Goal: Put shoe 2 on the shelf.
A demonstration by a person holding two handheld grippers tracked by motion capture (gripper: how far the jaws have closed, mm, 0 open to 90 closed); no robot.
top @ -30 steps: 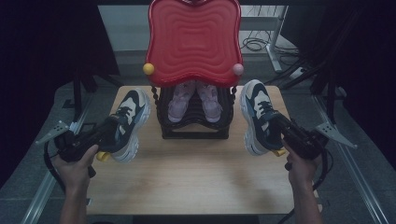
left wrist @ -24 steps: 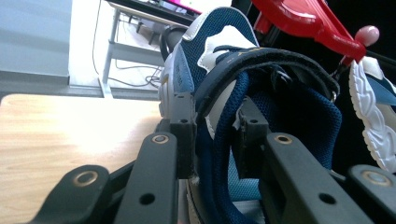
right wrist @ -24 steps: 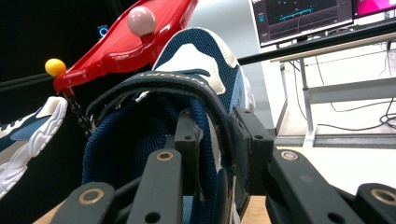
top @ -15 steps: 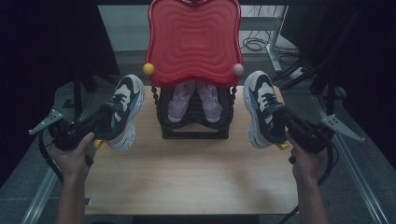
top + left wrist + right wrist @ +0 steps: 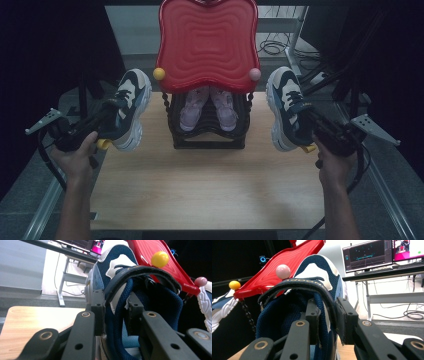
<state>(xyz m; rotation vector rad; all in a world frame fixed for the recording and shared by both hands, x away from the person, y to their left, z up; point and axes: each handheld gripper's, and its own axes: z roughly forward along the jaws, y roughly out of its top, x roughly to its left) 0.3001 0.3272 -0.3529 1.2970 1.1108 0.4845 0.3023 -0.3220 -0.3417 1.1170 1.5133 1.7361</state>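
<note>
In the high view, the left gripper (image 5: 107, 120) holds the left sneaker (image 5: 129, 107) and the right gripper (image 5: 307, 122) holds the right sneaker (image 5: 286, 107), both lifted clear of the wooden table (image 5: 210, 185) on either side of a black shoe rack (image 5: 207, 135) with a red top shelf (image 5: 207, 45); a pink pair (image 5: 207, 107) already sits on the lower tier. In the left gripper view, the jaws are clamped on the collar of the left sneaker (image 5: 140, 297), one jaw outside, one inside the opening. In the right gripper view, the jaws likewise pinch the right sneaker (image 5: 312, 302) at its collar. Pick-up looks done; placing both shoes on the rack seemingly remains.
</note>
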